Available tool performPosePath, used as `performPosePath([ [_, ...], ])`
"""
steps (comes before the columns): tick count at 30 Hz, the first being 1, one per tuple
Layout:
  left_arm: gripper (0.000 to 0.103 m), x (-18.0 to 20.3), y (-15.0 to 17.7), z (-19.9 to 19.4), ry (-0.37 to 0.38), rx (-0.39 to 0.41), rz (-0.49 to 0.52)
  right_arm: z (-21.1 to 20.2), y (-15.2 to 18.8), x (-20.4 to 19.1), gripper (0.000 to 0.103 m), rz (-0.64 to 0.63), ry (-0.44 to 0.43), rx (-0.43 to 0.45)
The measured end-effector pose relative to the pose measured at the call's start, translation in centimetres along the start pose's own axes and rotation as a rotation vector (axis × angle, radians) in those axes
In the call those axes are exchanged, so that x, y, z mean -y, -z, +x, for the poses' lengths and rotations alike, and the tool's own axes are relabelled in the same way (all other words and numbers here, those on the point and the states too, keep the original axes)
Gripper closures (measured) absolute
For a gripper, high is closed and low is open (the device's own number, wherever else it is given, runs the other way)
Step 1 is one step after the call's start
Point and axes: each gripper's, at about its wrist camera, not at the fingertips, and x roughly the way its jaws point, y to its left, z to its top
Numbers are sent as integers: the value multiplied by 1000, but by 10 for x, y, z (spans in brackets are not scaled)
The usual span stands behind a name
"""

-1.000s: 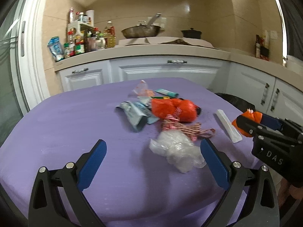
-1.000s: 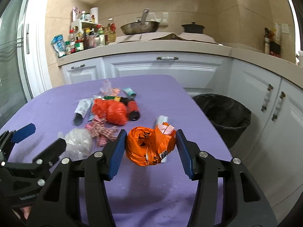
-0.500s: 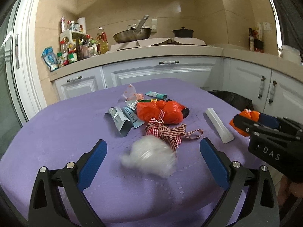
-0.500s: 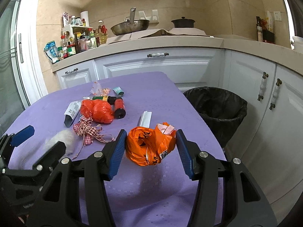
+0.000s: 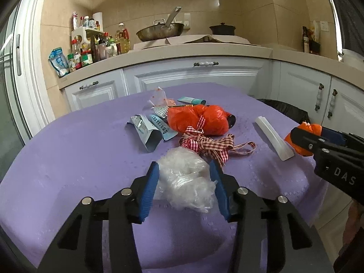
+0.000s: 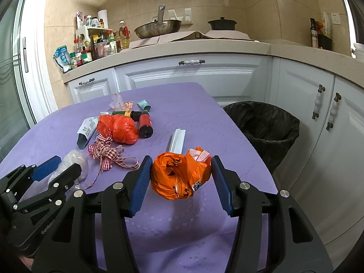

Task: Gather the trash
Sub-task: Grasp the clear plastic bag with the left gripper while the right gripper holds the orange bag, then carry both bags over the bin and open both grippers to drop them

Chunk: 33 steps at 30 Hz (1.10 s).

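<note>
We see the left gripper closing on a clear plastic wad on the purple table; the right gripper pinches an orange bag. The black-lined bin stands beside the table, its contents indistinct.

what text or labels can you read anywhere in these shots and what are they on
"DAS": white letters on the black body of the right gripper, seen from the left wrist view.
"GenRobo...", cut off: on the body of the left gripper, seen from the right wrist view.
Too small or blurred to read: the QR-style label on the orange bag, print on the grey pouch, and the seasoning bottle labels.
</note>
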Motion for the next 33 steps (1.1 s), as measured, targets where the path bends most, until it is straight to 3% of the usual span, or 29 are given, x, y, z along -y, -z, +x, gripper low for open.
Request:
performPosePath([
  [16,66,-23,-12,-15,33,18,-113,-7,-7,-2,51,-16,8,24],
  [24,66,-15,-47,-23,87,98,-106,-12,-27,16,51,-2,40,66],
  [33,66,25,-107,-5,178,194,-58,-10,-72,61,51,21,110,151],
])
